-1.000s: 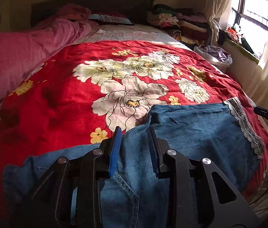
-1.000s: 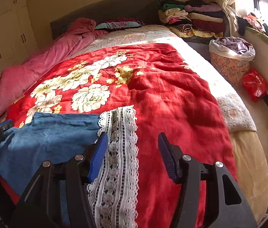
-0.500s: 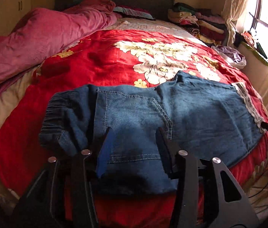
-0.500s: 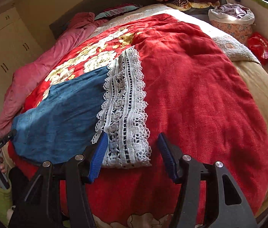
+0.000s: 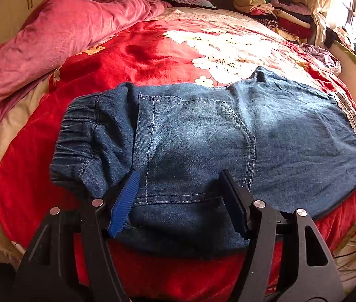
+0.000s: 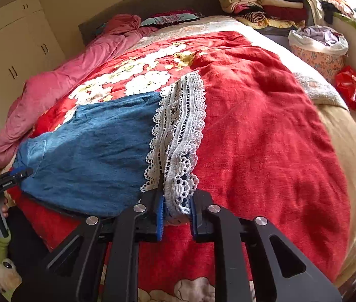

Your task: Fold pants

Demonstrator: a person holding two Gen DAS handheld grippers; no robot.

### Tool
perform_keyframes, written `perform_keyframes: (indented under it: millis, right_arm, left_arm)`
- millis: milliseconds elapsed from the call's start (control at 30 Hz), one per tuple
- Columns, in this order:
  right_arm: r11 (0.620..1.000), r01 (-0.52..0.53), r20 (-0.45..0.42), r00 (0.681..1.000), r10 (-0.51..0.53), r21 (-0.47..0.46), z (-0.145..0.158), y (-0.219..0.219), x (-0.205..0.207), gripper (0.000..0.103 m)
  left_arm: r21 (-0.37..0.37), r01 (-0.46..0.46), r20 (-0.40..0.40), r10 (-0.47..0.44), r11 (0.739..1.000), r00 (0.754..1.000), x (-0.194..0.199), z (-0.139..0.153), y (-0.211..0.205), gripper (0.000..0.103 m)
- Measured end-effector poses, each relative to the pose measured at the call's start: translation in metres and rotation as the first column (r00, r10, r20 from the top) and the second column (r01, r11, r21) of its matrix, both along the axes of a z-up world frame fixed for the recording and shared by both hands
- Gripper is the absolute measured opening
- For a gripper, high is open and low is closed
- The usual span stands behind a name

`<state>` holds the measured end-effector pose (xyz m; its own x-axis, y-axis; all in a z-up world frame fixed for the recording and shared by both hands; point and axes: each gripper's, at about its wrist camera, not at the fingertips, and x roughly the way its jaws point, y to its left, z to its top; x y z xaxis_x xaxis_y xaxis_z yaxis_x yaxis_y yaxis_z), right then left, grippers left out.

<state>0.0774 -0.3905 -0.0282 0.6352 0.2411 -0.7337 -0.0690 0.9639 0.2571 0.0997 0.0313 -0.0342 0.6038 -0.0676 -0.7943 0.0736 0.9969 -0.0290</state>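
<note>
The pants (image 5: 203, 136), blue denim with a white lace hem (image 6: 178, 136), lie flat on the red floral blanket (image 5: 137, 58) near the foot edge of the bed, and I take that blanket as my landmark. Their long axis runs across the blanket, parallel to its near edge: the gathered elastic waistband (image 5: 77, 136) points toward the blanket's left side, where the pink quilt (image 5: 52, 37) is bunched, and the lace hem points toward the blanket's right side and the window. In my left view a back pocket faces up, and the waistband end is rumpled and slightly folded over itself. My left gripper (image 5: 178, 201) has just been opening and stands moderately wide; its blue pads straddle the near edge of the denim below the pocket without pressing it. My right gripper (image 6: 175, 214) has just been closing and now pinches the near corner of the lace hem, the lace bunched between its pads at the blanket's near edge. In the right view I can also see my left gripper's far side beside the pants' waistband end. A pile of folded clothes (image 6: 266, 2) sits beyond the blanket's far right corner.
</note>
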Motion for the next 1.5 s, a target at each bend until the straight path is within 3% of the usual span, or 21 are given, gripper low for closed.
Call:
perform_keyframes:
  millis: [100, 233, 433, 500, 633, 800, 967, 1167, 1333, 1500]
  right_arm:
    - [1.000, 0.018, -0.066, 0.998, -0.017, 0.003, -0.017, -0.002, 0.005, 0.016]
    - [0.998, 0.052, -0.092, 0.995, -0.049, 0.026, -0.029, -0.005, 0.008, 0.019]
    - [0.996, 0.092, -0.078, 0.993, -0.090, 0.020, -0.014, -0.016, 0.000, 0.037]
    - [0.992, 0.118, -0.068, 0.991, -0.115, 0.040, -0.007, -0.021, -0.007, 0.038]
    - [0.991, 0.136, 0.011, 0.991, -0.136, -0.008, 0.019, -0.019, -0.022, 0.039]
    - [0.995, 0.074, 0.114, 0.991, -0.066, -0.065, 0.051, 0.004, -0.030, 0.045]
    - [0.997, -0.028, 0.148, 0.988, 0.038, -0.069, 0.060, 0.042, -0.025, 0.056]
    - [0.991, -0.111, 0.142, 0.983, 0.120, -0.070, 0.052, 0.079, -0.016, 0.065]
    - [0.983, -0.146, 0.125, 0.979, 0.160, -0.111, 0.037, 0.104, -0.005, 0.066]
    - [0.983, -0.140, 0.062, 0.987, 0.148, -0.119, 0.012, 0.111, 0.014, 0.066]
  left_arm:
    - [0.005, 0.001, -0.005, -0.001, 1.000, 1.000, 0.002, -0.002, 0.000, 0.058]
    - [-0.014, 0.003, -0.006, -0.003, 1.000, 1.000, 0.003, -0.003, 0.001, 0.058]
    - [-0.030, 0.003, -0.004, -0.003, 1.000, 1.000, 0.003, -0.002, 0.003, 0.058]
    - [-0.036, 0.003, 0.008, -0.003, 0.999, 1.000, 0.000, 0.001, 0.004, 0.058]
    - [-0.051, -0.003, 0.027, 0.004, 0.999, 1.000, -0.007, 0.013, 0.006, 0.063]
    - [-0.045, 0.040, 0.082, -0.036, 0.998, 0.996, -0.019, 0.038, -0.008, 0.068]
    - [-0.023, 0.112, 0.118, -0.108, 0.993, 0.987, -0.030, 0.056, -0.035, 0.074]
    - [-0.015, 0.197, 0.120, -0.193, 0.980, 0.974, -0.032, 0.056, -0.066, 0.085]
    - [-0.001, 0.265, 0.095, -0.264, 0.964, 0.960, -0.016, 0.043, -0.096, 0.085]
    - [-0.034, 0.324, 0.062, -0.322, 0.945, 0.945, 0.013, 0.025, -0.126, 0.085]
